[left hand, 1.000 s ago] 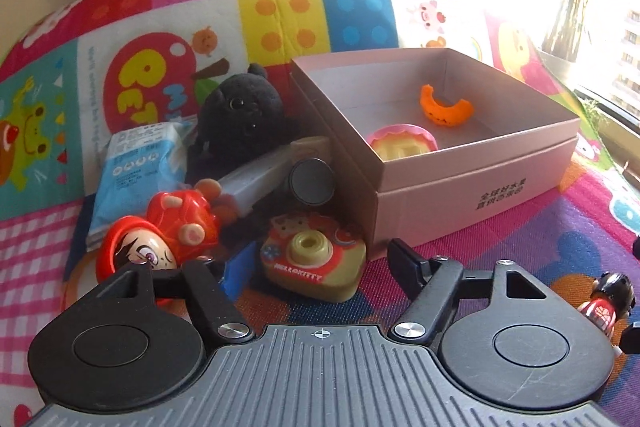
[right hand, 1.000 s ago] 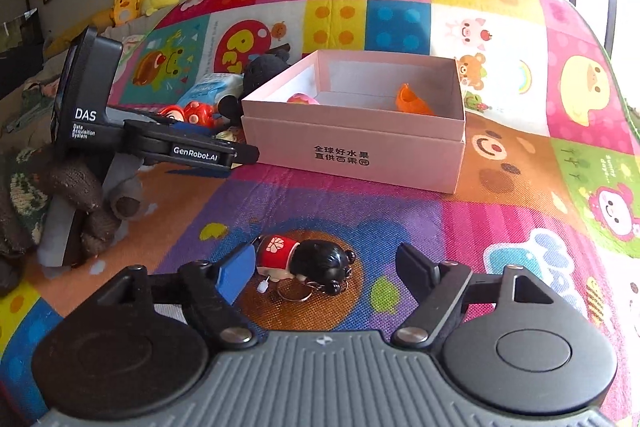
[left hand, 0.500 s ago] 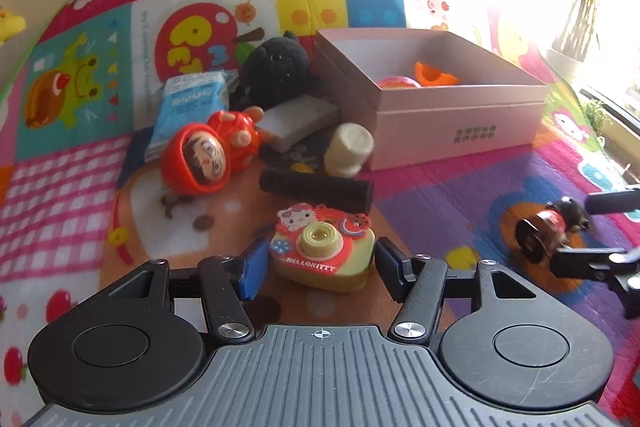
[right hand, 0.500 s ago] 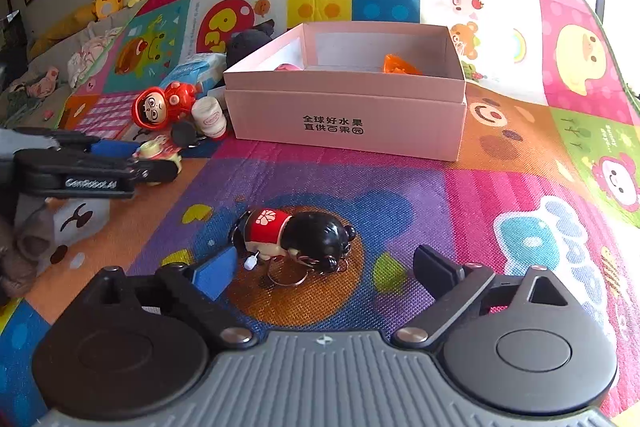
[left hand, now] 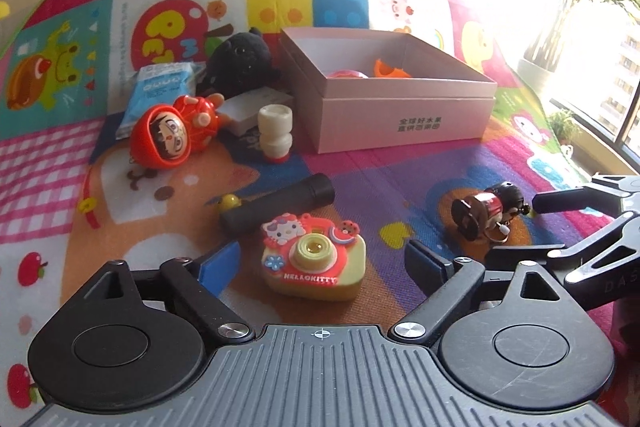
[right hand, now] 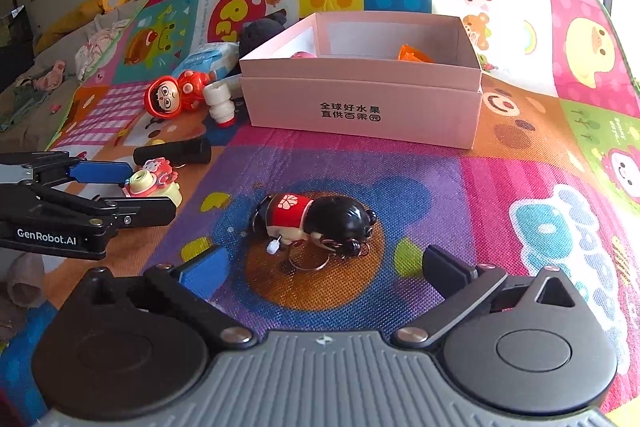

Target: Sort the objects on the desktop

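A yellow-and-red Hello Kitty toy camera (left hand: 314,263) rests on the play mat between the fingers of my left gripper (left hand: 324,263). Those jaws are opening and the pads stand clear of the toy on both sides. In the right wrist view a small doll keychain (right hand: 320,223) with a black head and red body lies on its side just ahead of my right gripper (right hand: 326,267). The right jaws are opening wide and nothing is between the pads. The open pink box (left hand: 400,119) stands behind and holds an orange toy (left hand: 386,69) and a pink-rimmed piece (left hand: 346,74).
Left of the box lie a red round doll (left hand: 172,135), a cream bottle (left hand: 274,131), a black cylinder (left hand: 280,205), a black plush (left hand: 240,63), a blue packet (left hand: 160,87) and a white block (left hand: 252,107). A potted plant and window are at the right.
The left gripper drew back from the pile with the toy camera between its jaws, then spread them and let it go on the mat. The right jaws spread wider.
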`<action>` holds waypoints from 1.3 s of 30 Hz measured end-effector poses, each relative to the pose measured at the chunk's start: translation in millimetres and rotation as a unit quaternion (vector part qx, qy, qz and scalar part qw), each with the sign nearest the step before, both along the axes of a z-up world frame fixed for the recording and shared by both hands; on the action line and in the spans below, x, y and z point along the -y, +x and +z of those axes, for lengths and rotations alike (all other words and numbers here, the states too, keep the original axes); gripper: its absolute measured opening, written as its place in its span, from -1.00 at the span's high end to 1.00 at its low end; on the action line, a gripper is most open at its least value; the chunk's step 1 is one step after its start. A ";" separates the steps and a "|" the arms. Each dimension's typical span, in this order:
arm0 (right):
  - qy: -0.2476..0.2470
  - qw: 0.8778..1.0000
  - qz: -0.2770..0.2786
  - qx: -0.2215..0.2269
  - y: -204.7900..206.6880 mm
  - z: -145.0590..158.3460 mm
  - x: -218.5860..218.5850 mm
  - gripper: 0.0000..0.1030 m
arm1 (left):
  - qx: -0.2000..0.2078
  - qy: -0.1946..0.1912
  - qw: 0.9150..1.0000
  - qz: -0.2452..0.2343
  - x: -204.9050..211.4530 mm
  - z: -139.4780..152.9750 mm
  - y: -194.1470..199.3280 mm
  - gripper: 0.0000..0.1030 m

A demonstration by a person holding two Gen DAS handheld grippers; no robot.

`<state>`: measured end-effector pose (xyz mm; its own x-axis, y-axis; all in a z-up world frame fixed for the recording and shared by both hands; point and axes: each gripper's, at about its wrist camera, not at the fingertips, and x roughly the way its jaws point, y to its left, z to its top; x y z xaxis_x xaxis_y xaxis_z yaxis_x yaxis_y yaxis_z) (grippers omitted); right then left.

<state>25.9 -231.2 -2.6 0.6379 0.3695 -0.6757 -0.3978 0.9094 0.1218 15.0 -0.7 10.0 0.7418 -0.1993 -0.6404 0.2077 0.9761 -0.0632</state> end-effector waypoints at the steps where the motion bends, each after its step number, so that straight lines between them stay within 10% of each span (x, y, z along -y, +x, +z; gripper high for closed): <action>1: -0.003 1.000 0.000 0.000 0.1 -0.2 -1.0 -1.00 | 0.002 -0.004 1.000 0.000 -0.2 0.3 2.0 -0.85; 10: -0.026 1.000 -0.004 0.001 -0.6 -2.3 -7.8 -1.00 | 0.003 -0.013 0.999 0.046 -6.2 6.9 37.9 -0.87; 19: -0.041 0.999 -0.001 0.009 -3.6 -3.6 -11.7 -1.00 | 0.017 0.075 0.997 -0.016 0.8 -1.6 45.3 -0.86; 28: -0.047 0.999 -0.001 0.011 -4.1 -4.1 -13.4 -1.00 | 0.035 0.063 0.997 0.005 4.3 7.7 41.1 -0.55; 39: -0.041 0.999 0.005 0.009 -4.1 -3.3 -11.2 -1.00 | 0.051 0.046 0.992 -0.109 44.5 15.9 -13.2 -0.55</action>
<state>21.8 -220.0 -5.8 0.6468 0.3189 -0.6927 -0.4076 0.9123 0.0395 1.8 -45.2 25.9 0.7493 -0.3062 -0.5872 0.4148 0.9082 0.0556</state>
